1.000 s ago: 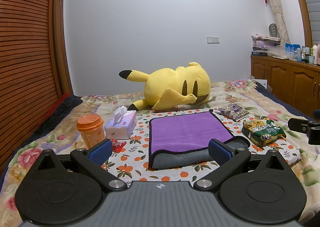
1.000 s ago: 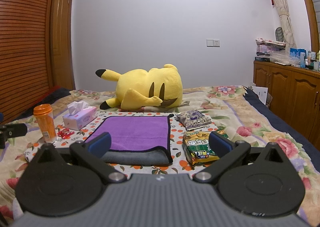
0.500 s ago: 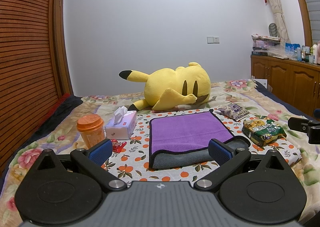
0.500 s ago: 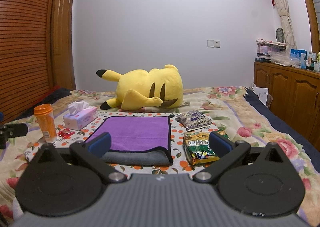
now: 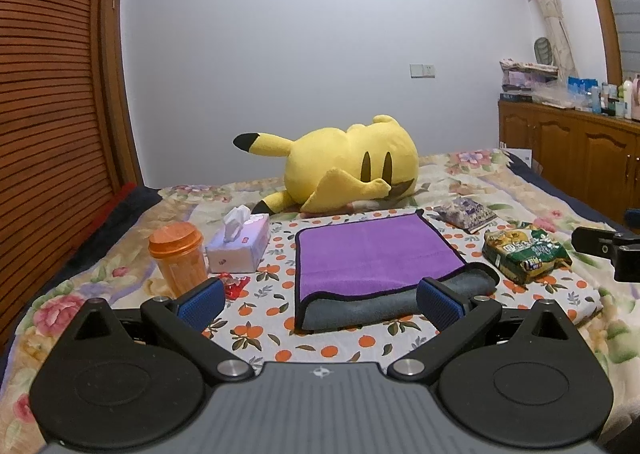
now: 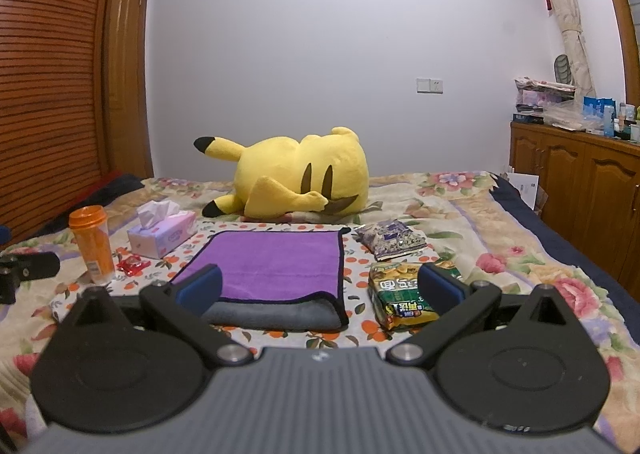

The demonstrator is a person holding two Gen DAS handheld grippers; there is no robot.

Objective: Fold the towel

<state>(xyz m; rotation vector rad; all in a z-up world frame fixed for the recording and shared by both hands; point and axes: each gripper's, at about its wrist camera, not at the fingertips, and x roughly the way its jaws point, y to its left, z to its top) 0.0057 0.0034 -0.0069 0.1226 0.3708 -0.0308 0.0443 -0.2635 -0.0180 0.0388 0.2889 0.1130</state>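
Towel: the towel (image 5: pixel 376 250) lies on the bed (image 5: pixel 472 170), on a white cloth with an orange-fruit print (image 5: pixel 276 286). Its purple upper layer is folded over a grey layer, which shows as a band along the near edge; black trim runs round the border. In the right wrist view the towel (image 6: pixel 272 266) sits ahead and slightly left of centre.
Left gripper: the left gripper (image 5: pixel 320 300) hovers in front of the towel's near edge, touching nothing. Its blue-padded fingers (image 5: pixel 200 300) are spread wide and released, with the towel's near edge seen between them.
Right gripper: the right gripper (image 6: pixel 318 290) is likewise held short of the towel, its fingers (image 6: pixel 438 288) spread apart and holding nothing. Its black tip also shows at the right edge of the left wrist view.
Left of towel: a tissue box (image 5: pixel 240 246) stands just beside the towel's left side; an orange cup with a lid (image 5: pixel 178 260) stands upright left of that, with a small red wrapper (image 5: pixel 234 286) near its base.
Right of towel: a green snack bag (image 5: pixel 524 250) lies near the towel's right edge, and a purple-patterned packet (image 5: pixel 466 212) lies beyond it.
Behind towel: a yellow plush toy (image 5: pixel 348 170) lies on its side just past the far edge.
Room: a wooden cabinet (image 6: pixel 576 174) stands at the right, against a white wall (image 6: pixel 320 54).
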